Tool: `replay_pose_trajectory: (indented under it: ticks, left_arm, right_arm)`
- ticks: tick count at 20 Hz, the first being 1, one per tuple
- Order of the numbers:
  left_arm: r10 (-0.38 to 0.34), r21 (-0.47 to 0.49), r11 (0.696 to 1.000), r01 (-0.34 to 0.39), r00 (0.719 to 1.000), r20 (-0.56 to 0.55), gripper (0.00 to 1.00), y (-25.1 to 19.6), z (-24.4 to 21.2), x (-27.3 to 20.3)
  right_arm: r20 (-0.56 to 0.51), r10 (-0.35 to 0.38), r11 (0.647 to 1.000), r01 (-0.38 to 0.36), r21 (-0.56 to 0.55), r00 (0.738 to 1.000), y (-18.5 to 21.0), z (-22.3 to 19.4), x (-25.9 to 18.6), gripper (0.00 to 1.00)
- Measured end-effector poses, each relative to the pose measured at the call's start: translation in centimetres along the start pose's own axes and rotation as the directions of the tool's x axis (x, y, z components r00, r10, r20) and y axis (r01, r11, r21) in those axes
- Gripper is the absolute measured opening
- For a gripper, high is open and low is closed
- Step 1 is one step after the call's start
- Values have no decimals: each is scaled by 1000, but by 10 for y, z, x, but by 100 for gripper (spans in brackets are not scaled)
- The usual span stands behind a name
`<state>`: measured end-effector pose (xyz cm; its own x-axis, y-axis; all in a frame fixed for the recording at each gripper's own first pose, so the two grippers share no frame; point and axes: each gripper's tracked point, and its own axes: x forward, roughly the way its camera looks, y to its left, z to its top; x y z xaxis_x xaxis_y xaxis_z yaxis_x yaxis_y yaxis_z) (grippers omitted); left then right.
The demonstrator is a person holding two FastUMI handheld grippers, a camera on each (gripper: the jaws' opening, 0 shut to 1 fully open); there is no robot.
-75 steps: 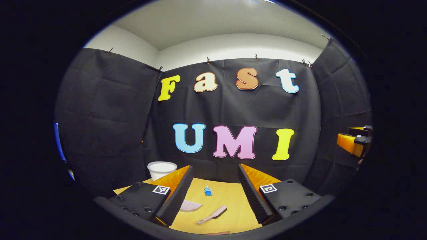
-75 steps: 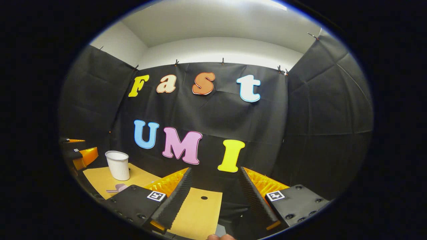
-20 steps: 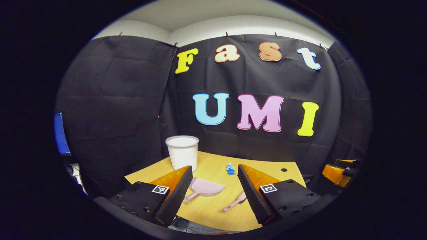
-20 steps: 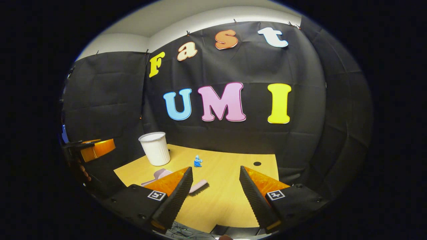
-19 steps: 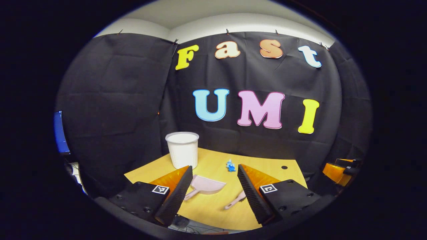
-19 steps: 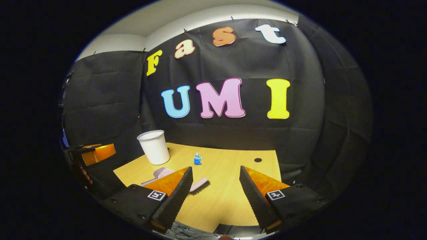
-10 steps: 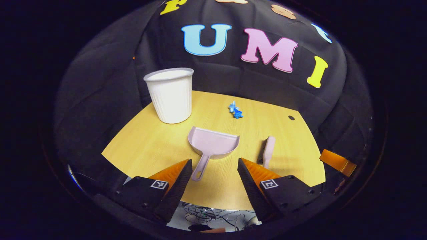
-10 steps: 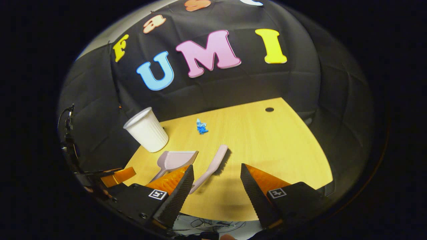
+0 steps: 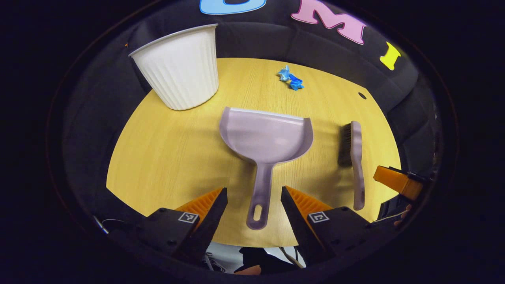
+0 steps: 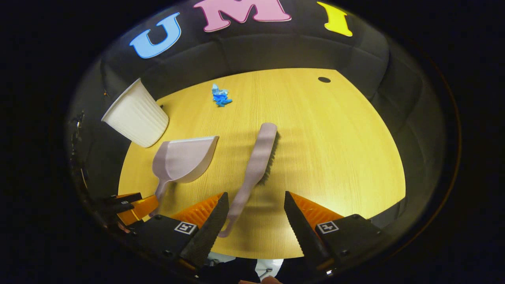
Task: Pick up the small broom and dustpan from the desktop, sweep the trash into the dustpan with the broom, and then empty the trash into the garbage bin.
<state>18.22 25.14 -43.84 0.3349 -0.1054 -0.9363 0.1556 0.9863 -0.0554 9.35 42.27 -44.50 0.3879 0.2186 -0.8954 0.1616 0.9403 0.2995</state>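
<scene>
Left gripper view: dustpan (image 9: 266, 136) empty.

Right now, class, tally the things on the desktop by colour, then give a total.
Pink: 2, the dustpan and the broom
White: 1, the garbage bin
Blue: 1, the crumpled trash
Total: 4

Bare desktop (image 10: 335, 150) right of broom (image 10: 256, 157) lies unobstructed.
</scene>
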Motion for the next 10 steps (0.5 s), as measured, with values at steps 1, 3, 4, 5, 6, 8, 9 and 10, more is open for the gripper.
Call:
replay_pose_trajectory:
  ticks: [1, 3, 4, 5, 6, 8, 9, 10]
  left_arm:
    - [5, 2, 1000, -5, 999, -33, 83, 2, -2, 3]
    - [19, 11, 1000, -18, 998, -60, 84, 3, -1, 14]
    - [31, 19, 999, -29, 996, -78, 83, 1, 2, 17]
    - [36, 27, 999, -34, 995, -90, 83, 0, 5, 22]
    - [35, 29, 999, -32, 995, -95, 84, -2, 8, 27]
    - [27, 31, 999, -23, 989, -148, 83, -2, 6, 34]
    - [20, 32, 999, -15, 987, -162, 83, -4, 7, 39]
    - [21, 35, 999, -15, 985, -171, 83, -3, 9, 40]
  right_arm:
    - [-12, -3, 1000, 3, -4, 1000, 2, 0, 8, 94]
    - [-62, -13, 1000, 14, 1, 998, 6, -6, 19, 95]
    - [-80, -17, 1000, 18, 9, 997, 7, -6, 25, 95]
    - [-102, -29, 999, 30, 11, 994, 6, -7, 30, 95]
    - [-123, -32, 999, 35, 20, 992, 6, -8, 34, 94]
    - [-172, -36, 998, 45, 47, 984, 8, -11, 40, 95]
    - [-190, -39, 997, 51, 58, 981, 9, -10, 45, 95]
    - [-202, -44, 996, 59, 66, 978, 9, -10, 50, 95]
